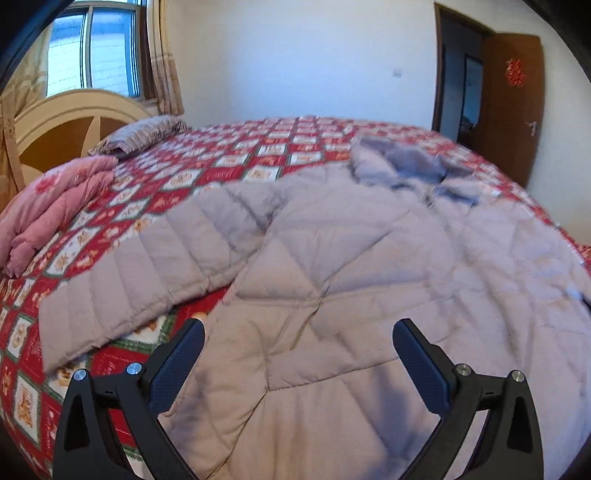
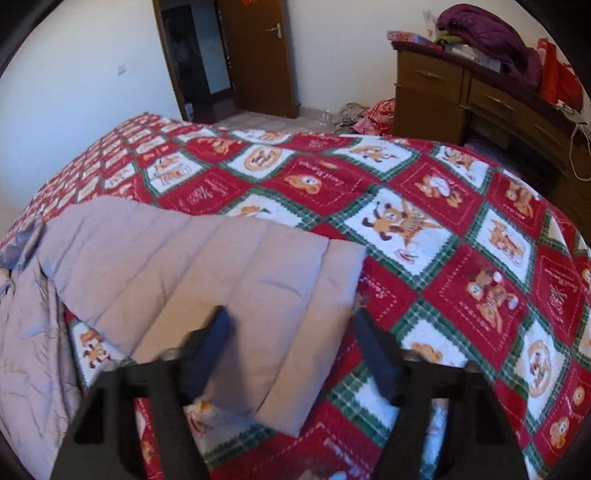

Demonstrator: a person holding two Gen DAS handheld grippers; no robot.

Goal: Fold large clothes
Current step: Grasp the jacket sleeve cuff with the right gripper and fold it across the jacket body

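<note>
A large pale lilac quilted down coat point(image 1: 332, 266) lies spread flat on the bed. Its left sleeve point(image 1: 122, 280) stretches out to the left and its hood point(image 1: 402, 162) lies at the far end. My left gripper point(image 1: 298, 347) is open and empty, hovering over the coat's lower body. In the right wrist view the coat's other sleeve point(image 2: 229, 273) lies stretched across the bedspread, its cuff point(image 2: 332, 291) toward the right. My right gripper point(image 2: 290, 343) is open and empty just above that sleeve near the cuff.
The bed has a red, white and green bear-patterned bedspread point(image 2: 443, 229). A folded pink quilt point(image 1: 51, 210) and a striped pillow point(image 1: 140, 133) lie by the headboard point(image 1: 66, 122). A wooden dresser point(image 2: 480, 99) with a purple jacket point(image 2: 491, 33) stands beyond the bed. An open brown door point(image 2: 258, 55) is behind.
</note>
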